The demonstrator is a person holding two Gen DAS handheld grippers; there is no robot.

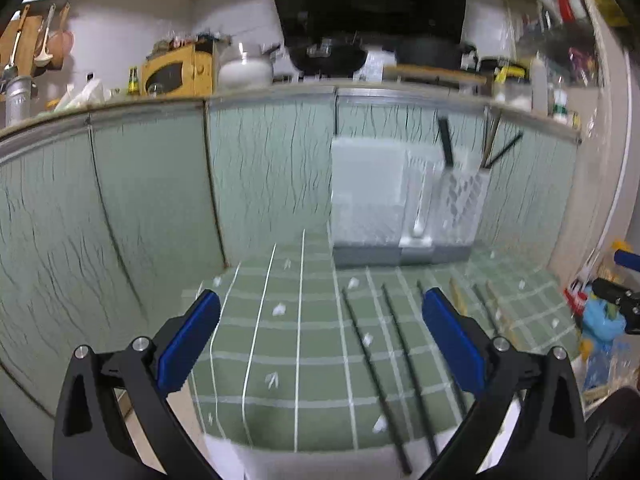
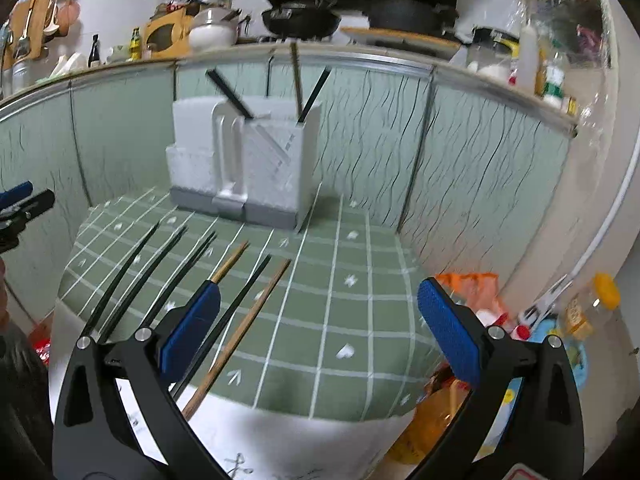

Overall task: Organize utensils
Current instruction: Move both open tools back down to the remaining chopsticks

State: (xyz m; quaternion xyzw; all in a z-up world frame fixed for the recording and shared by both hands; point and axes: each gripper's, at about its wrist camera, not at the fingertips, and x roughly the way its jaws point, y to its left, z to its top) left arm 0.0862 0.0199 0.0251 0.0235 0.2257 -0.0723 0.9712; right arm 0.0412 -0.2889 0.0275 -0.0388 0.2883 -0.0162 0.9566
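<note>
Both sets of jaws are standing wide apart and gripping nothing. The left gripper (image 1: 320, 340) is hovering over the near left part of a green checked mat (image 1: 280, 360), with bare mat showing between its blue pads. The right gripper (image 2: 318, 328) is hanging above the near middle of that mat (image 2: 340, 280), and likewise nothing is lying between its fingers.

Loose chopsticks are lying on the mat, pointing from the near edge toward the far side. In the right wrist view, several black chopsticks (image 2: 132, 276) are fanning out on the left, a wooden chopstick (image 2: 230, 262) is showing just past the left pad, another black chopstick (image 2: 236, 304) is running beside it, and a second wooden chopstick (image 2: 240, 332) is lying just to its right, its near end sticking out past the mat's edge. In the left wrist view, two black chopsticks (image 1: 372, 368) are lying side by side right of centre.

At the far side of the mat a white utensil holder (image 2: 280, 168) on a grey base is standing against the green cabinet fronts (image 2: 460, 160). Black and wooden chopsticks (image 2: 316, 88) are already leaning upright in its right compartment, and one black stick (image 2: 228, 92) is slanting from a slot left of that. The left wrist view is showing the same holder (image 1: 400, 200) at far right, blurred.
</note>
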